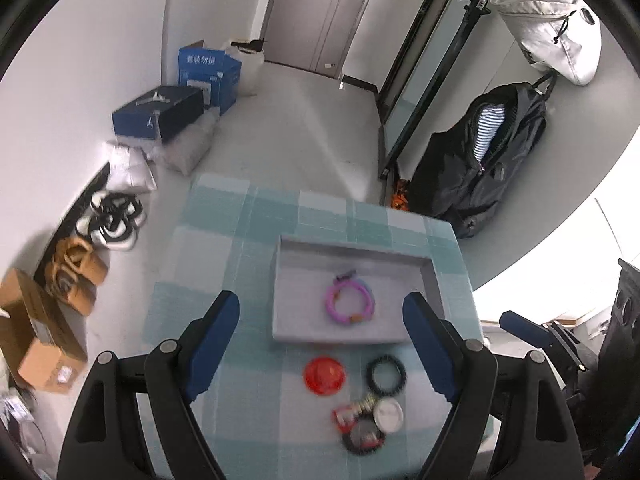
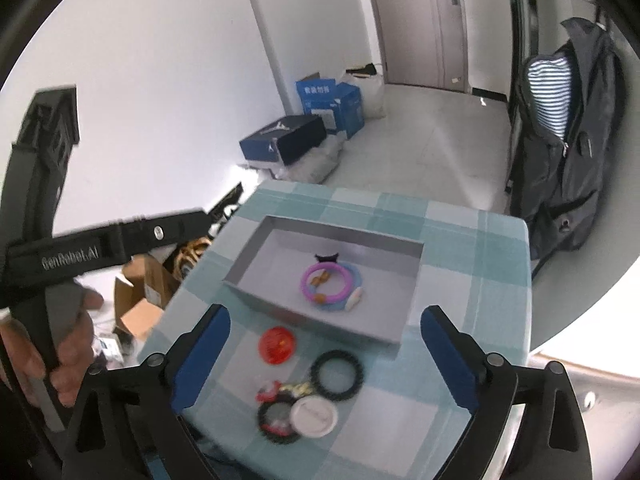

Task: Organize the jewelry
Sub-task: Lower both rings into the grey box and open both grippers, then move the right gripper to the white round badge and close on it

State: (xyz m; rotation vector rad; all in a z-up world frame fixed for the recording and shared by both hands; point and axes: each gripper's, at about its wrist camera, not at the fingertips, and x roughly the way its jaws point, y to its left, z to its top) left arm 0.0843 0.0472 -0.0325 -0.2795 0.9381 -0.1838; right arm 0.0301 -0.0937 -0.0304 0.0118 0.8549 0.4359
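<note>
Nearest, both claws, left gripper point(image 1: 320, 344) and right gripper point(image 2: 324, 352), are hanging wide open and empty over the checked cloth point(image 2: 460, 240), where a white disc point(image 2: 313, 416), a black-and-red bangle point(image 2: 276, 420), a knobbly black bracelet point(image 2: 337, 375) and a glossy red disc point(image 2: 277, 345) are lying loose. The bracelet looks light, beaded and probably stretchy, so pinching across its rim should suit it. Beyond, the grey tray point(image 2: 256, 248) is holding pink point(image 2: 324, 283) and blue rings.

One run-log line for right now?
left tongs open | right tongs open | pink bracelet in tray | black bracelet on table
</note>
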